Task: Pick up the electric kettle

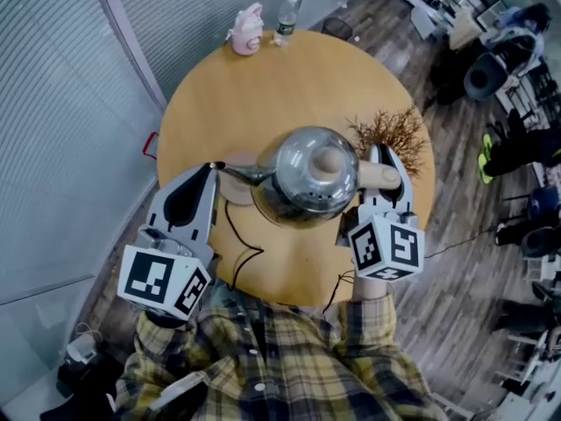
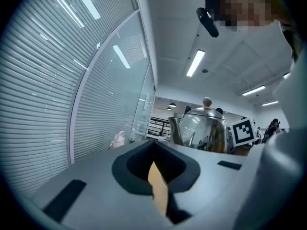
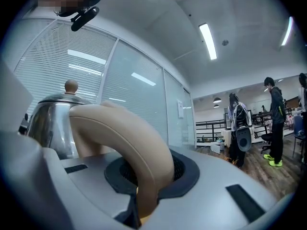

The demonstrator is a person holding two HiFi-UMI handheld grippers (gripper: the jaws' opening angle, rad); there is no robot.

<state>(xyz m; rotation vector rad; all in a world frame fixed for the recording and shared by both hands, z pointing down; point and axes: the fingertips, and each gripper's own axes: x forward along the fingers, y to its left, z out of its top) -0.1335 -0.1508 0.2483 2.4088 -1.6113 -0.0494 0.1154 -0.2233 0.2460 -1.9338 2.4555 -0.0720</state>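
shiny round steel electric kettle (image 1: 307,178), lid on under a beige ball knob (image 1: 326,160); inside hidden, contents not to be told. at the far edge of the round wooden table (image 1: 263,86), a clear plastic water bottle (image 1: 285,20) with a white cap, fill too small to judge, just beside a small pink container (image 1: 247,30), likewise too small to read into.

kettle held upright above the near half of the table, knob uppermost. long axis, spout to handle, lying across the head view: thin curved spout (image 1: 238,174) to the left, ending just beside the tip of the left gripper (image 1: 209,172); thick beige handle (image 1: 377,175) to the right. partly under the kettle, a flat round tan disc (image 1: 235,189) on the table, with a black cord (image 1: 245,253) trailing toward the near edge. beyond the handle, a bunch of dry brown twigs (image 1: 394,134).

right gripper (image 1: 383,160) pinching the handle, seen wedged between its jaws in the right gripper view. left gripper pressed together on nothing, only a sliver of table showing through the slit.

black-and-white square markers on the left cube (image 1: 165,279) and the right cube (image 1: 386,246); bottle label too small to read.
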